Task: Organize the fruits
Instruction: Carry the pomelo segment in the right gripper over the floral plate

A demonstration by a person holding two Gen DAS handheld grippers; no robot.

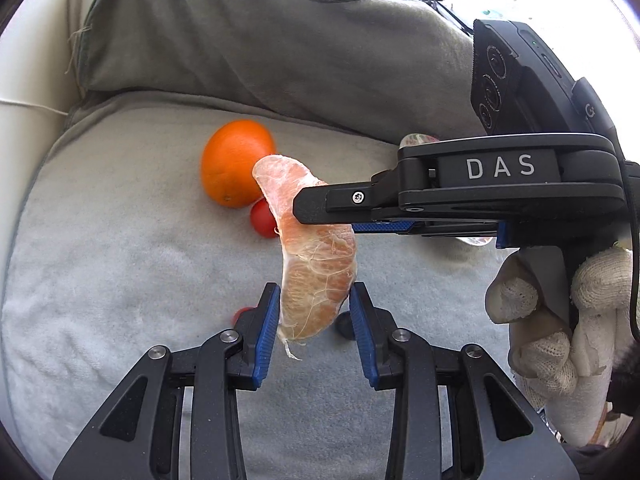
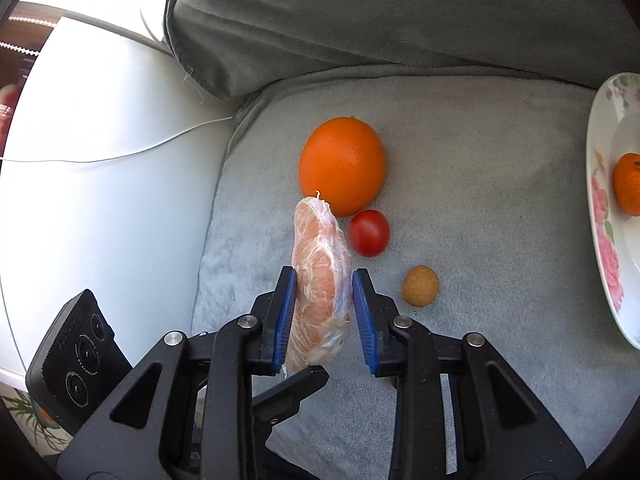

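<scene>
A peeled citrus segment [image 1: 316, 264] hangs above a grey cushion [image 1: 120, 280]. My left gripper [image 1: 314, 312] is closed on its lower end. My right gripper [image 1: 316, 212] comes in from the right and is closed on its middle. In the right wrist view the segment [image 2: 320, 276] stands between the right gripper's blue pads [image 2: 285, 312], and the left gripper's finger [image 2: 296, 388] shows below it. A whole orange [image 2: 342, 166], a red cherry tomato [image 2: 369, 233] and a small brown round fruit [image 2: 420, 286] lie on the cushion behind.
A floral plate [image 2: 604, 240] with a mandarin [image 2: 628, 184] sits at the right edge. A grey back cushion [image 2: 360, 12] rises behind. A white armrest [image 2: 100, 160] with a thin cable lies to the left. A gloved hand [image 1: 560, 320] holds the right gripper.
</scene>
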